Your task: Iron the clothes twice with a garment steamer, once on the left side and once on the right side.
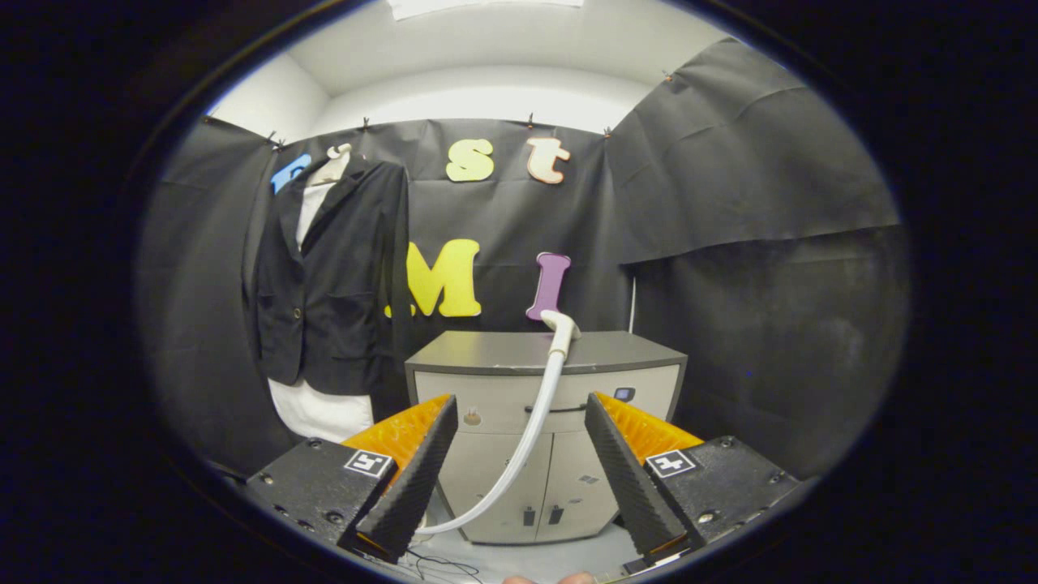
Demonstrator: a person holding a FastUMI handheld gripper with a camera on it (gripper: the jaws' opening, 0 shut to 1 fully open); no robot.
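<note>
A dark jacket (332, 276) over a white shirt (320, 410) hangs on a hanger against the booth's back wall, beyond and to the left of my fingers. The garment steamer's white head (561, 328) rests on top of a grey cabinet (519, 353), and its white hose (527, 434) runs down the cabinet's front towards the floor. My gripper (519, 414) is open, fingers wide apart, with the hose and cabinet seen in the gap some way beyond them. Nothing is held.
The grey cabinet with a drawer and two doors (551, 487) stands against the back wall, right of the hanging clothes. Thin cables (438, 564) lie on the pale floor just below the fingers. Black cloth walls close the booth on both sides.
</note>
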